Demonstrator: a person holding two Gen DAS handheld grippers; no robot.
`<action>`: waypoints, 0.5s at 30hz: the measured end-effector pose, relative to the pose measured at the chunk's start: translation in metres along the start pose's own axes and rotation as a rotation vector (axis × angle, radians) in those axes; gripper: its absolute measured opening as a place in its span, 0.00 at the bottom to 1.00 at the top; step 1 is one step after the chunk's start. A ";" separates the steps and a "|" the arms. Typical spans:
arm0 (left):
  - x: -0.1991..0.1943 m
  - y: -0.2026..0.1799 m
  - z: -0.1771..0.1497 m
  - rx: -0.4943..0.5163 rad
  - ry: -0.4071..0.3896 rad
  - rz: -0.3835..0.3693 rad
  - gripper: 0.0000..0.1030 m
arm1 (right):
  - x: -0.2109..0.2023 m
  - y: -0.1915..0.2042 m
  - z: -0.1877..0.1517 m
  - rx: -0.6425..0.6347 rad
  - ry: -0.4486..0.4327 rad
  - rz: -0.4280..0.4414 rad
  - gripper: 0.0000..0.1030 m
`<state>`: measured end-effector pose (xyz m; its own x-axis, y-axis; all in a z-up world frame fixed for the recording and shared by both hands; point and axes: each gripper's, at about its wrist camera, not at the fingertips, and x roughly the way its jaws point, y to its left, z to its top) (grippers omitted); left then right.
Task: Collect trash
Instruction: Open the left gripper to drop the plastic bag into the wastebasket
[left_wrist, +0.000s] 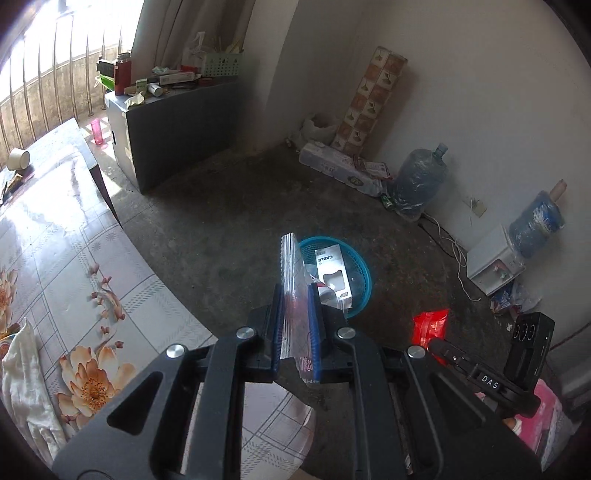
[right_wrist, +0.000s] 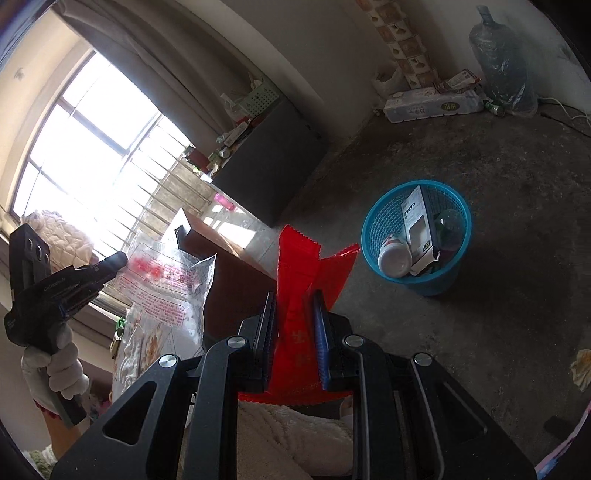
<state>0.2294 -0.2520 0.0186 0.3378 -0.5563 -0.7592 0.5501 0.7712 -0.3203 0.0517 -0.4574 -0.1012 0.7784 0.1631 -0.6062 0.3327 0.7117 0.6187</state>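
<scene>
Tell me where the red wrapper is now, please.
The red wrapper is clamped between the right gripper fingers, held above the floor, left of the blue basket in the right wrist view.

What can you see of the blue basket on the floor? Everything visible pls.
The blue basket is a round, tapered bin of perforated plastic mesh with a solid rim, standing upright on the bare concrete floor, away from the walls. It is partly filled: a white carton printed "CABLE" leans on end inside, beside a white jar or bottle and a clear rounded item. Nothing outside touches it; neither gripper reaches it.
</scene>
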 end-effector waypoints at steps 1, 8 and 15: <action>0.020 -0.003 0.007 -0.022 0.051 -0.040 0.11 | 0.001 -0.009 0.002 0.017 -0.001 -0.005 0.18; 0.160 -0.016 0.036 -0.184 0.323 -0.152 0.11 | 0.020 -0.056 0.008 0.113 0.011 -0.033 0.18; 0.275 -0.023 0.054 -0.299 0.428 -0.131 0.11 | 0.030 -0.101 0.014 0.194 0.016 -0.079 0.18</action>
<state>0.3511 -0.4397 -0.1520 -0.0953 -0.5261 -0.8450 0.3043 0.7929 -0.5280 0.0488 -0.5336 -0.1748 0.7381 0.1239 -0.6632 0.4895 0.5782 0.6527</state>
